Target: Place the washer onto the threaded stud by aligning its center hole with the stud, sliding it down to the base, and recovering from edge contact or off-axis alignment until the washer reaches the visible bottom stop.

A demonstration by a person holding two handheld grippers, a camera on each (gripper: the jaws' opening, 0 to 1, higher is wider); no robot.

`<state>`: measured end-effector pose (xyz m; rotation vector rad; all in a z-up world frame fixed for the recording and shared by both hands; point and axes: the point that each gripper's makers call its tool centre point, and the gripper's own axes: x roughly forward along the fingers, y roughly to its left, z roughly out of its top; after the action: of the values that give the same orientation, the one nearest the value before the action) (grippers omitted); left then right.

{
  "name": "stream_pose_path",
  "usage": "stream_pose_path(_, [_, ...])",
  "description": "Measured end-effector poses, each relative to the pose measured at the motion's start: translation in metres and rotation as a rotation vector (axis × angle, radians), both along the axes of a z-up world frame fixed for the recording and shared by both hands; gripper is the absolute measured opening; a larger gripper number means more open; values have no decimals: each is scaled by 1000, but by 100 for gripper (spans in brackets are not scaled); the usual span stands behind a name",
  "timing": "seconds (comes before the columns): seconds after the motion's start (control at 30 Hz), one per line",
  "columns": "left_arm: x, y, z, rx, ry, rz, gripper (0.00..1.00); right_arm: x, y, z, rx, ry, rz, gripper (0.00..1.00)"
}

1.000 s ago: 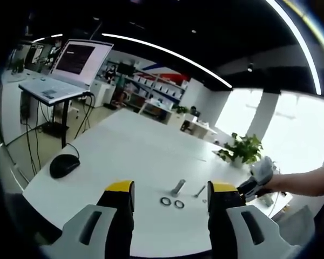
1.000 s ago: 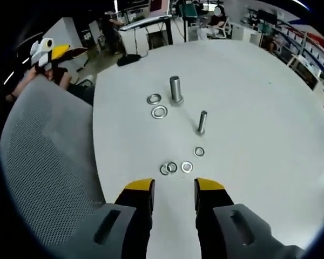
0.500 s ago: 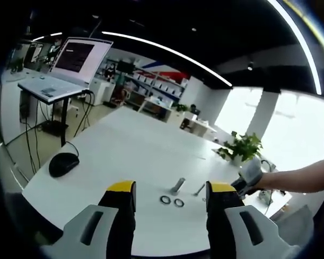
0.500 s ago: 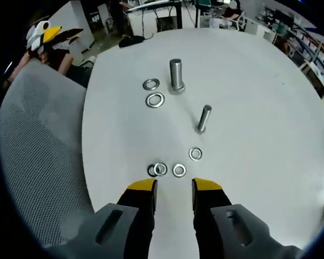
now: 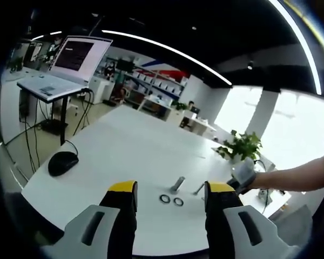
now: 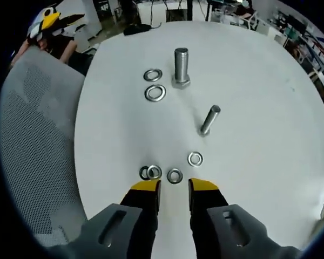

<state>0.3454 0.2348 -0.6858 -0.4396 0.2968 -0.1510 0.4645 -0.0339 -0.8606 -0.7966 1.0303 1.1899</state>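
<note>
White desk [image 6: 259, 81], right gripper [image 6: 174, 186] jaws parted near small washers [image 6: 175, 175], left gripper [image 5: 170, 188] jaws spread wide, two upright studs [image 6: 181, 67].

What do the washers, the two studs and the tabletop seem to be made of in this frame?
Washers: bright metal, probably plated steel, judging by their silver glint.
Large stud and small stud: the same silvery metal, with faint thread ridges and a hex base on the large one.
Table: smooth matte white, likely laminate; the look does not settle it.
</note>
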Motion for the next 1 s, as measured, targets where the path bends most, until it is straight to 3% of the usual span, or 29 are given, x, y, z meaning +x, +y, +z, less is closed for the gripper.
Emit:
stream_pose_path(0.5, [1, 5, -4, -7, -3, 2, 47, 7, 4, -6, -29, -4, 24, 18])
stream_pose_path(0.6, [1, 3, -2, -7, -5, 1, 47, 7, 4, -7, -47, -27, 64, 17])
stream_pose_path(1.0, [-1, -3, 3, -4, -1, -5, 47, 8, 5, -6, -41, -38, 54, 14])
